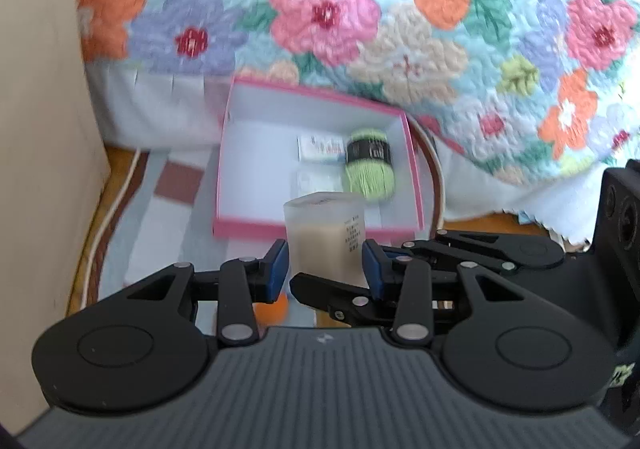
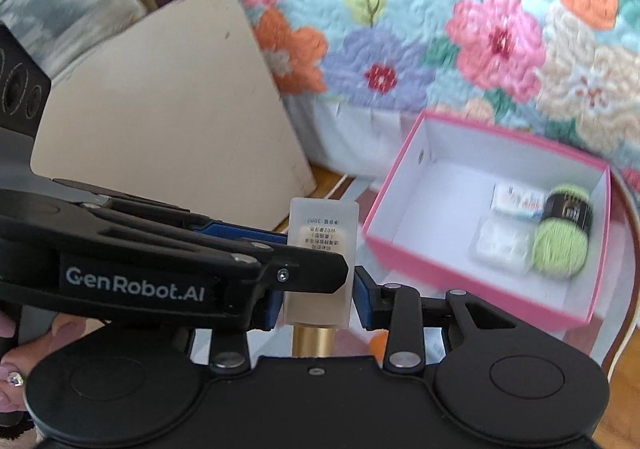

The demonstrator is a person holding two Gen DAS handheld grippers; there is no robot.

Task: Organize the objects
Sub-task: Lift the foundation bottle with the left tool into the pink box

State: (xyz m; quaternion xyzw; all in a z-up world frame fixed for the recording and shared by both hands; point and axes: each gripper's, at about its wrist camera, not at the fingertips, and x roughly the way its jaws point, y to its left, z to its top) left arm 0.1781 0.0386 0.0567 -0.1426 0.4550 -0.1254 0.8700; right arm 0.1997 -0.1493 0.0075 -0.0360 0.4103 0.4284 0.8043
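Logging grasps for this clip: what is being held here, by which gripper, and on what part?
The frosted bottle, upside down, is held on its body's sides by both the left gripper and the right gripper; its gold cap is free.

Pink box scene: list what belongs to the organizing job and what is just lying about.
Job: frosted bottle between both grippers, left gripper, right gripper, pink box, green yarn, two small packets in the box.

Lying about: floral quilt, striped rug, beige cabinet, orange thing below the grippers.

A floral quilt (image 1: 400, 9) drapes over a bed beside a beige panel (image 2: 168, 97), above a patterned rug (image 1: 160, 217).
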